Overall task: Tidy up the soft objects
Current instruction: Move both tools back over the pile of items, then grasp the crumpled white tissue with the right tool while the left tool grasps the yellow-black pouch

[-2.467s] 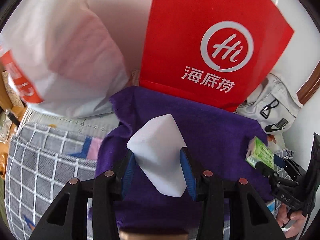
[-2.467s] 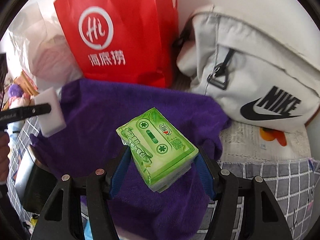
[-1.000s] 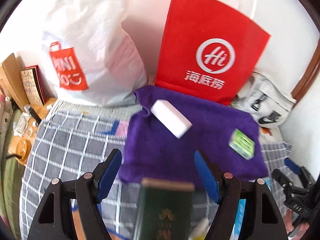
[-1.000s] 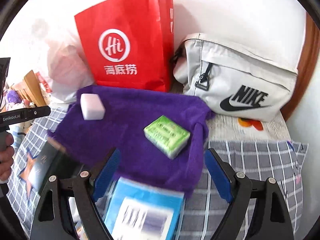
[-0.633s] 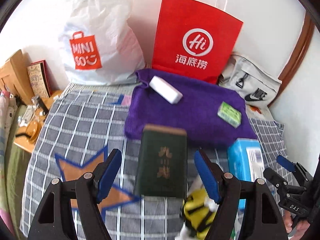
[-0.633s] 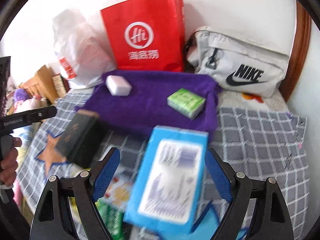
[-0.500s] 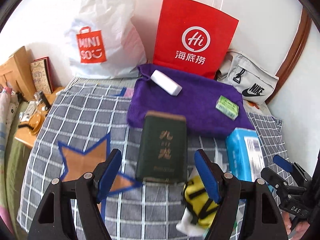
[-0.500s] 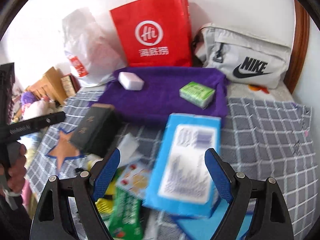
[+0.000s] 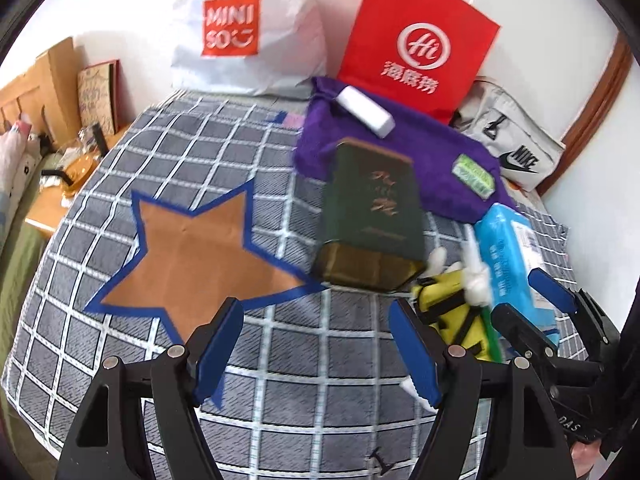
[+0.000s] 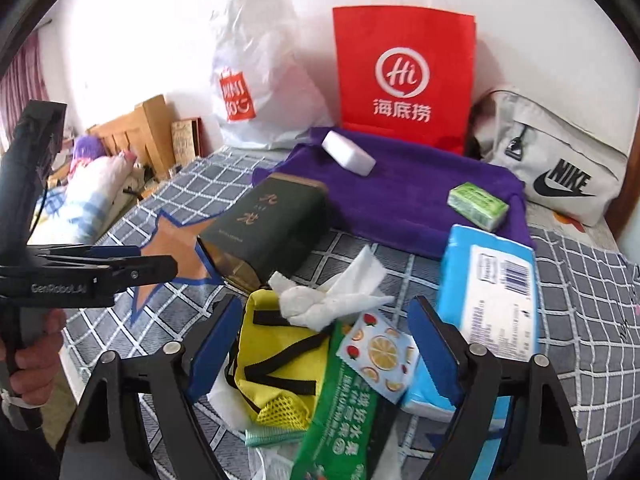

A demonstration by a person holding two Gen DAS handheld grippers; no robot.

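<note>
White sponge on purple towel, far beyond both wide-open, empty grippers

Fuzzy purple towel, glossy red paper bag, matt white sponge.

Bright, even daylight in both views; source not visible. White wall nearly blown out. Soft, faint shadows under tin and purple towel. Strong fisheye bend, black vignette at corners. Left wrist view motion-blurred: tin, tissue pack, star edges smeared. Right wrist view sharper, though blue pack slightly soft.
</note>
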